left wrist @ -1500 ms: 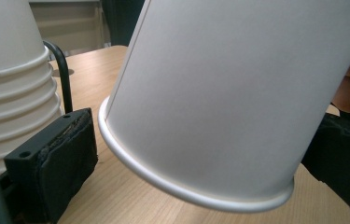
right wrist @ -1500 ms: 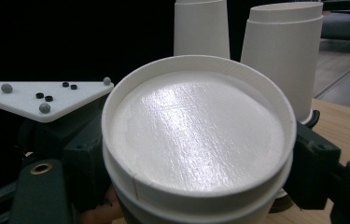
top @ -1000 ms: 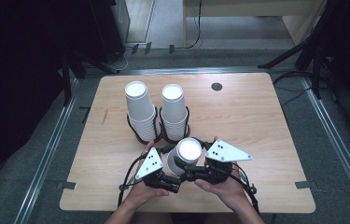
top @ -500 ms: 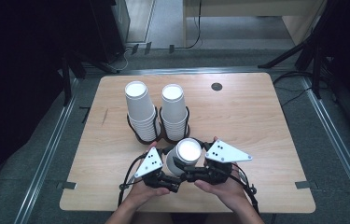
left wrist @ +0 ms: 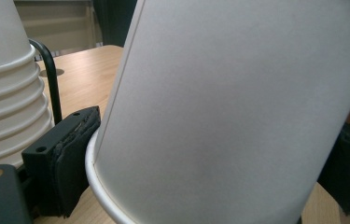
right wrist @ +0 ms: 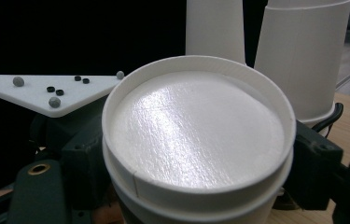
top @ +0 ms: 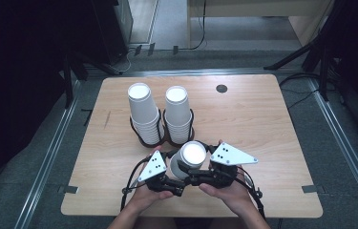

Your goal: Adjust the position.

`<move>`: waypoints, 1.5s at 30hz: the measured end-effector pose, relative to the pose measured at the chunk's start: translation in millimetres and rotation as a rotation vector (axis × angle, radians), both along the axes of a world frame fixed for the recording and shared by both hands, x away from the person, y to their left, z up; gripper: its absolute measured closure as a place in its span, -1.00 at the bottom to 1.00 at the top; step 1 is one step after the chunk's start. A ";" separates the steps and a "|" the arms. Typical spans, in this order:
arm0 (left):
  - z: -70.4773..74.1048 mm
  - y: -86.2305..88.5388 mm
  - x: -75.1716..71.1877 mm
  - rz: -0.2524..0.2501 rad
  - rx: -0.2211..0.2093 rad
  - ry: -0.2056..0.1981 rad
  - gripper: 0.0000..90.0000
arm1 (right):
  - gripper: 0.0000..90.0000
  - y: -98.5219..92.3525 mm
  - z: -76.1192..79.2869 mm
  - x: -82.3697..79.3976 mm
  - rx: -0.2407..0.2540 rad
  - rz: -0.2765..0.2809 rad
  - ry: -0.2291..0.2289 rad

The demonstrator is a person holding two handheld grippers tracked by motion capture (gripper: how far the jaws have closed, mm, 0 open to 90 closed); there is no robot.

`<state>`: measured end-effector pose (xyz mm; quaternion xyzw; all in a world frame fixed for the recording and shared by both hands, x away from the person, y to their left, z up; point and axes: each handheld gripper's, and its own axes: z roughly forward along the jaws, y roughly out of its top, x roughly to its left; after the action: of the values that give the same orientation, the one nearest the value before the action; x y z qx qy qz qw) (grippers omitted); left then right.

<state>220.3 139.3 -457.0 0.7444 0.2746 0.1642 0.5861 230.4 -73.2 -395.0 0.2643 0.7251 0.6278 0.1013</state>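
Light wood table on a grey floor, dark room around it; metal rails either side, small round black disc near the far edge. Two stacks of upturned white cups sit mid-table in a black wire holder.

Near edge: both hands hold an upturned cup pair between them, just in front of the holder. Left gripper clamps its lower wall and rim. Right gripper pads sit on either side of the nested cups, jaws just eased slightly wider, still holding.

Left gripper view: pad pressed on the rolled rim. Right gripper view: cup bottom with a second cup nested under it.
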 end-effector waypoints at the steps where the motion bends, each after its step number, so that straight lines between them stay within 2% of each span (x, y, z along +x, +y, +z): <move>1: -0.2 -0.1 0.0 -0.001 0.000 0.001 -0.90 | -0.51 0.1 0.0 0.0 -0.001 0.001 0.000; 6: -1.8 -1.8 -0.5 -0.006 0.019 -0.002 -0.90 | -0.61 -0.8 0.1 0.6 0.003 -0.002 0.007; 18: -1.8 -0.3 -0.3 -0.005 0.017 0.005 -0.89 | -0.84 -3.6 3.5 0.5 0.005 -0.023 -0.004; 31: -2.5 4.3 2.3 -0.015 0.067 0.015 -0.89 | -0.85 -10.5 10.5 -0.8 -0.013 -0.029 -0.028; 34: -2.1 7.1 3.5 -0.020 0.090 0.015 -0.88 | -0.85 -13.1 11.7 -0.3 -0.011 -0.029 -0.031; 45: 0.1 21.6 9.5 -0.023 0.127 0.037 -0.88 | -0.85 -25.2 13.6 3.0 -0.034 -0.033 -0.037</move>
<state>229.9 160.8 -456.9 0.7861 0.2655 0.1608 0.5345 233.5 -98.4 -381.5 0.2627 0.7292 0.6185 0.1294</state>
